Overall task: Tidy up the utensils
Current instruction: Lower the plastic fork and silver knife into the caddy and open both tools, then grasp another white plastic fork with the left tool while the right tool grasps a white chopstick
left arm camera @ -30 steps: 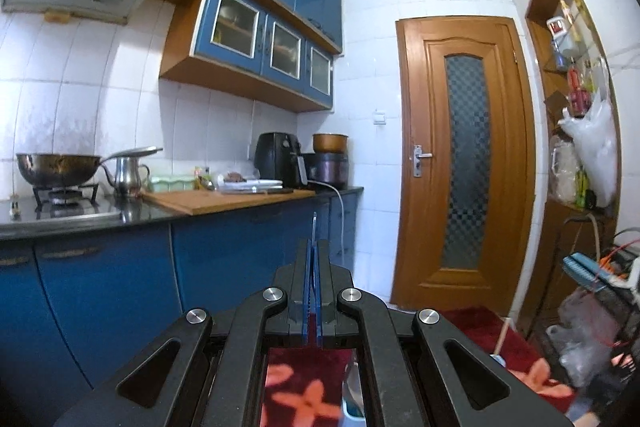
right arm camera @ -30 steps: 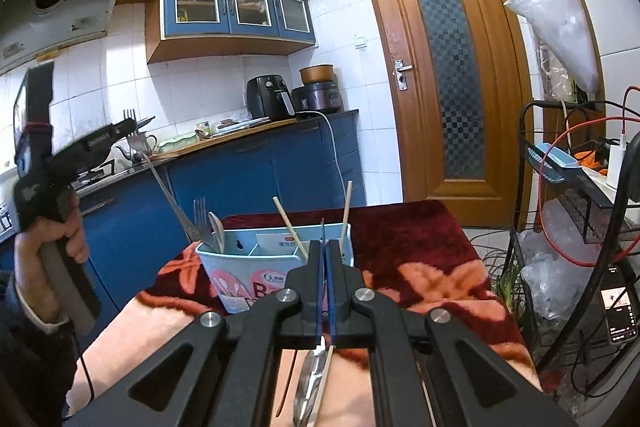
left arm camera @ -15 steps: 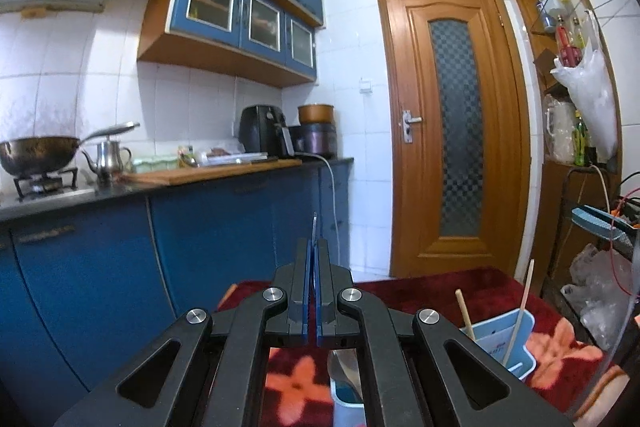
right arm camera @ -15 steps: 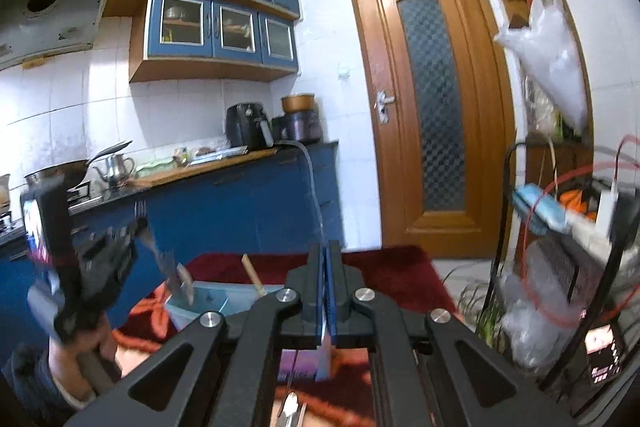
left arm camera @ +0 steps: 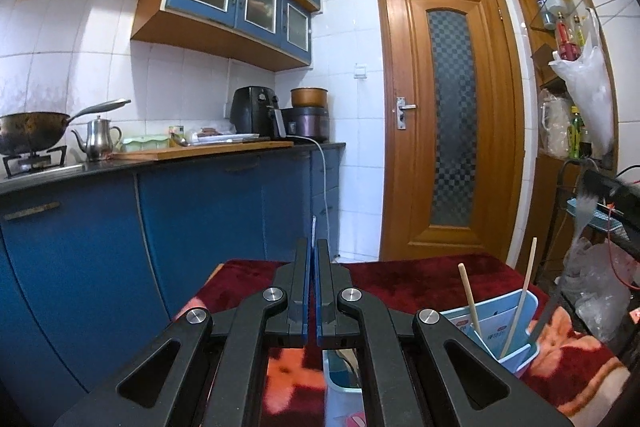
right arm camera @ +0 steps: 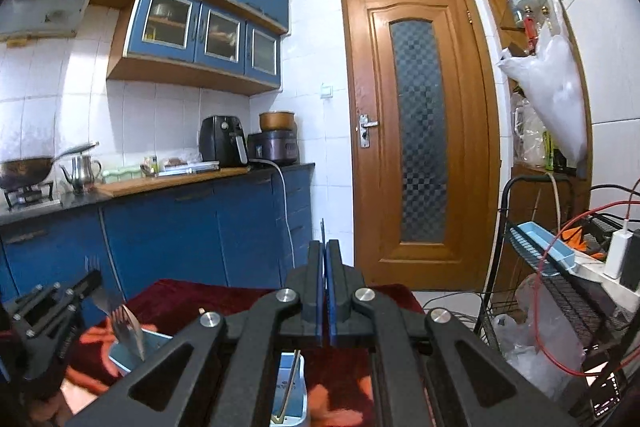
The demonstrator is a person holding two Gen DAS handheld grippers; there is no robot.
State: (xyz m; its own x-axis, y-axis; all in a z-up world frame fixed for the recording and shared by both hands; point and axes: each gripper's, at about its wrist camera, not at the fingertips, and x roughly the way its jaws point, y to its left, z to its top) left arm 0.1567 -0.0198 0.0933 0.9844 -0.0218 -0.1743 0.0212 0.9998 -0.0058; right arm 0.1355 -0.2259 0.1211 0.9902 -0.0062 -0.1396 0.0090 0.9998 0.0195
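Note:
My left gripper (left arm camera: 312, 247) is shut on a thin metal utensil handle (left arm camera: 313, 227) that sticks up between its pads. In the right wrist view that gripper (right arm camera: 90, 277) holds a fork (right arm camera: 96, 293) above the light blue utensil holder (right arm camera: 120, 353). The holder (left arm camera: 508, 323) sits on a red flowered cloth (left arm camera: 400, 279) with two chopsticks (left arm camera: 468, 299) standing in it. My right gripper (right arm camera: 324, 251) is shut on a thin utensil handle (right arm camera: 322, 229). In the left wrist view it (left arm camera: 608, 189) holds a blurred spoon (left arm camera: 582, 211) above the holder.
Blue kitchen cabinets (left arm camera: 200, 219) with a worktop, a kettle (left arm camera: 97, 139) and a pan (left arm camera: 28, 133) run along the left. A wooden door (left arm camera: 452, 123) is ahead. A wire rack (right arm camera: 560, 267) with cables and bags stands on the right.
Both grippers have tilted and moved over the table. The left gripper with its fork has come down to the holder's left side. The right gripper has risen, still shut.

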